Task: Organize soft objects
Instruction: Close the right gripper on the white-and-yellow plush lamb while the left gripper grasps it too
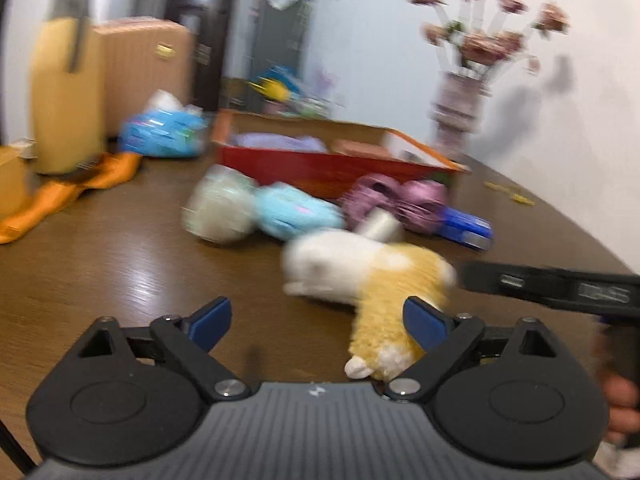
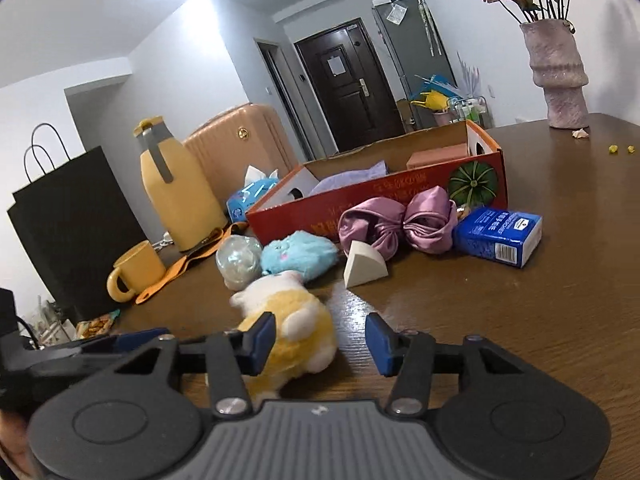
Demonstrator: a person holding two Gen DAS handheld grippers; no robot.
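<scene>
A yellow and white plush toy (image 1: pixel 372 276) lies on the brown table (image 1: pixel 120 264), partly between the fingers of my open left gripper (image 1: pixel 320 320), against the right finger. It also shows in the right wrist view (image 2: pixel 288 320), against the left finger of my open right gripper (image 2: pixel 322 340). Behind it lie a blue plush (image 2: pixel 298 254), a clear ball (image 2: pixel 239 259), a white wedge sponge (image 2: pixel 364 266) and a purple satin bundle (image 2: pixel 400 224). A red cardboard box (image 2: pixel 380 196) holds a lilac cloth (image 2: pixel 352 178).
A yellow thermos (image 2: pixel 176 192), yellow mug (image 2: pixel 134 276), orange strap (image 2: pixel 188 264), black paper bag (image 2: pixel 68 232) and blue tissue pack (image 2: pixel 250 194) stand left. A blue carton (image 2: pixel 498 234) lies right. A pink vase (image 2: pixel 558 76) with flowers stands at the far right.
</scene>
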